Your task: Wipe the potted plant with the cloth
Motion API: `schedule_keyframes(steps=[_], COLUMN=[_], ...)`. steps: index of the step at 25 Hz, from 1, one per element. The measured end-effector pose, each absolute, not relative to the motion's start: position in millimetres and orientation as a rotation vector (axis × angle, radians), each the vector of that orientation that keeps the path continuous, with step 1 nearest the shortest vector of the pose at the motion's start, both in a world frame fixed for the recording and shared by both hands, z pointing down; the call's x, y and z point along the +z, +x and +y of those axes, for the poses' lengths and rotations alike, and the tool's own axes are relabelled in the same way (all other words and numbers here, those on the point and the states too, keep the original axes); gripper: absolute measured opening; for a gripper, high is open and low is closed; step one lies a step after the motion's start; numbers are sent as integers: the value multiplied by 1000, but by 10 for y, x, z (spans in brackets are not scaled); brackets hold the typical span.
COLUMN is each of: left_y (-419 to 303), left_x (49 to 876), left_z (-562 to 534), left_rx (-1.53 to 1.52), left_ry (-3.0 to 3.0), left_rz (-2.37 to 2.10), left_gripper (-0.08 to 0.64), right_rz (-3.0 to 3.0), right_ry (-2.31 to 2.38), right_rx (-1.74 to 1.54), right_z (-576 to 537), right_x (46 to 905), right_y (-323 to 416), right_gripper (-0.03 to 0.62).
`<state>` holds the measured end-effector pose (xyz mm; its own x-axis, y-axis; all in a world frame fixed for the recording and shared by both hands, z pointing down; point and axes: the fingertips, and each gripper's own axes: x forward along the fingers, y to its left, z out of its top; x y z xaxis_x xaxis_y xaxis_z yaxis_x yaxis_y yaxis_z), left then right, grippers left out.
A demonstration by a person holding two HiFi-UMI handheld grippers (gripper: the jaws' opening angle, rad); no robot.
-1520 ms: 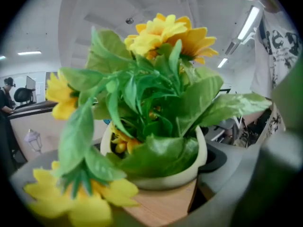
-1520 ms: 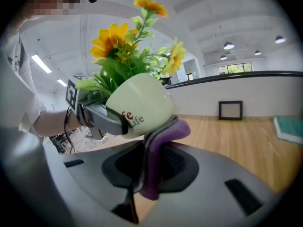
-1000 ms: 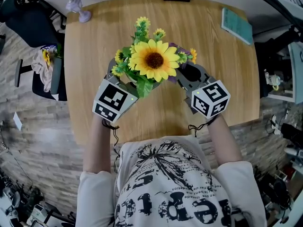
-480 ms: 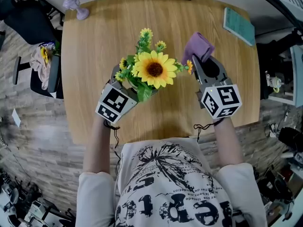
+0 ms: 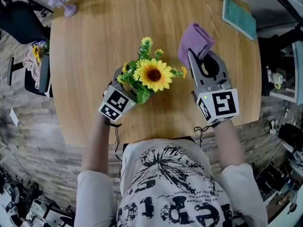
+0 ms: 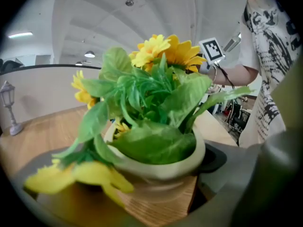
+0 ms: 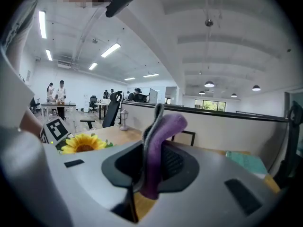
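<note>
Broad wooden table (image 5: 90, 51) with rounded corners, filling the middle of the head view

At its near edge a person (image 5: 165, 183) in a white shirt with black print, both forearms reaching out over the wood

Near the table's centre, slightly left, the potted plant (image 5: 152, 74): one big sunflower facing up, smaller yellow blooms and green leaves around it, all rising from a pale round pot (image 6: 161, 167)

Left gripper (image 5: 129, 85) at the plant's near-left side, marker cube toward the person, jaws spread wide and pressed against opposite sides of the pot, leaves spilling over them; contact between pot base and wood not discernible

Right gripper (image 5: 199, 56) to the right of the plant and apart from it, pointing toward the far edge, jaws drawn narrow and pinching the cloth (image 5: 195, 40)

Cloth purple and folded, standing up out of the jaw tips and bulging past them on the far side, clear of flowers and leaves

Teal book (image 5: 239, 19) lying flat at the far right corner

Black picture frame (image 7: 188, 138) upright at the far edge, partly behind the cloth in the right gripper view

Smallest of all, a pale lantern figurine (image 5: 61, 4) at the far left corner
</note>
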<state>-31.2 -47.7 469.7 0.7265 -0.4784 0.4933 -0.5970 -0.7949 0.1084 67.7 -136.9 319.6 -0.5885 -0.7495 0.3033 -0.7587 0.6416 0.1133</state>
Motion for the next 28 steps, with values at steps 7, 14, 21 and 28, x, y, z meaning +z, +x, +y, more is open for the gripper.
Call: schedule_keyframes(steps=[7,14,21,28], left_y=[-211,-260,-355,-512], left_x=[5073,5155,4912,4393], left_z=[-407,-519,-509,-391], left_rx=[726,752,580,379], left_ry=[2690,2718,2715,2654], left_rz=[-736,-783,-946,-1129], left_gripper=[528,552,591,591], right_rz=[-2549,-2551,-2544,-2533], right_ry=[1168,1158,1149,1188], right_rx=[42,41,68,143], right_z=[-1279,-1306,-1198,-1127], right_x=[3353,3371,3456,3385], right_y=[590,522,488,568], right_gripper=[80,80,80,80])
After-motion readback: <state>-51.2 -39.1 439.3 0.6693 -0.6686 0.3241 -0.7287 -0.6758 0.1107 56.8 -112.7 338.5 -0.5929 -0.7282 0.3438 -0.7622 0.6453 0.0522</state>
